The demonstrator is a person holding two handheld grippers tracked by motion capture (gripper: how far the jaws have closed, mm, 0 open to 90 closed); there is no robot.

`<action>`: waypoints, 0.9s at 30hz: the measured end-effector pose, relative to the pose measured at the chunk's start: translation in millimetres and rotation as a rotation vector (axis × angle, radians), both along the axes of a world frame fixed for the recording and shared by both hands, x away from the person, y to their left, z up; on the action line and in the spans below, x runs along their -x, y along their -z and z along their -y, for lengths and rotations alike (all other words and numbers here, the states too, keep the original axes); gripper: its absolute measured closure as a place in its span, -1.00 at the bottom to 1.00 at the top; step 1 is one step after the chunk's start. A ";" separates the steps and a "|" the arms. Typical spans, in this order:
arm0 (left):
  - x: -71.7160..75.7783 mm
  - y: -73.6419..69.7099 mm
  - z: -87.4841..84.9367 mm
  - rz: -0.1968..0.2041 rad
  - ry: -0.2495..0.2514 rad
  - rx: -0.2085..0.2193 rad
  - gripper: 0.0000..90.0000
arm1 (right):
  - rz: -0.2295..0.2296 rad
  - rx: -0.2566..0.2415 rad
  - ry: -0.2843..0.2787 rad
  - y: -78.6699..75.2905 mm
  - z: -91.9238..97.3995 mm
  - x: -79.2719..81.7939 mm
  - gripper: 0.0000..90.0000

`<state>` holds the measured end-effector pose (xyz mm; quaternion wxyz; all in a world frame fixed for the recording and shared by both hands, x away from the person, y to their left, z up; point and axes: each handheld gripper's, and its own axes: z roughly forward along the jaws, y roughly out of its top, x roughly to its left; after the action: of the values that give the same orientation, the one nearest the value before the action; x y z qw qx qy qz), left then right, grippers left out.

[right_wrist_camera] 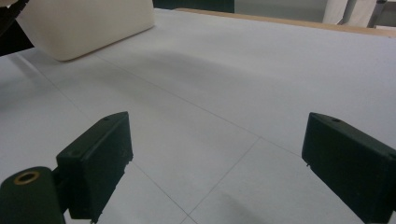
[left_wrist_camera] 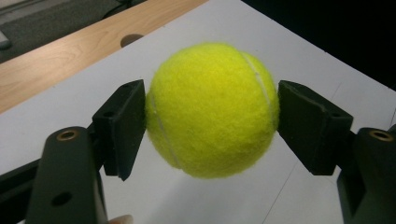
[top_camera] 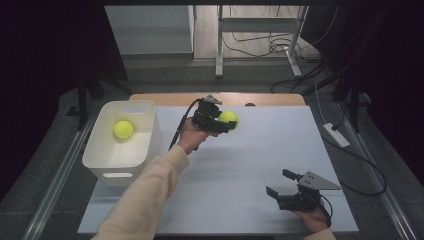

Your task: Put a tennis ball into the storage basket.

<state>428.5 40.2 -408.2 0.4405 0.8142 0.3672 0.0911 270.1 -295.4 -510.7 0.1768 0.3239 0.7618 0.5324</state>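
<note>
Tennis ball pinched above the table

Left gripper (top_camera: pixel 226 121) clamps a yellow tennis ball (top_camera: pixel 229 118) over the white table (top_camera: pixel 240 165). Right gripper (top_camera: pixel 281 186) rests spread, holding nothing. Another ball (top_camera: pixel 123 129) lies in the white bin (top_camera: pixel 145 150).

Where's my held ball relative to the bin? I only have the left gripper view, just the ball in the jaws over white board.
Observer: In the high view the left gripper holds the tennis ball above the white board, right of the white bin, apart from it.
Operator: Bin empty?
Observer: No, a second yellow ball already lies inside it.
Operator: Right gripper?
Observer: The right gripper sits low at the board's near right corner, jaws open with nothing between them; the right gripper view shows bare board between its jaws.
Operator: Anything between me and the bin?
Observer: Nothing on the board between the held ball and the bin.
</note>
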 end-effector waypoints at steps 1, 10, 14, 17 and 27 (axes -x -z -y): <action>0.8 -1.5 -1.3 0.004 0.000 0.000 -0.38 | -0.001 -0.002 0.000 -0.2 0.1 0.1 -0.81; 7.5 -7.3 -7.3 0.025 -0.001 0.012 -0.38 | 0.002 0.000 0.002 0.1 -0.5 -0.1 -0.81; 10.6 -9.1 -9.1 0.034 0.002 0.017 -0.38 | 0.004 -0.001 0.003 0.0 -0.1 -0.1 -0.80; 12.4 -10.3 -10.4 0.039 0.002 0.023 -0.38 | 0.006 0.000 0.004 -0.1 0.2 0.0 -0.80; 22.4 -18.2 -17.0 0.064 0.002 0.026 -0.38 | 0.004 -0.001 0.005 -0.5 -0.2 0.1 -0.80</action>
<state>406.1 57.2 -390.0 0.4625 0.8054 0.3533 0.1118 270.0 -295.2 -510.3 0.1797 0.3248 0.7603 0.5330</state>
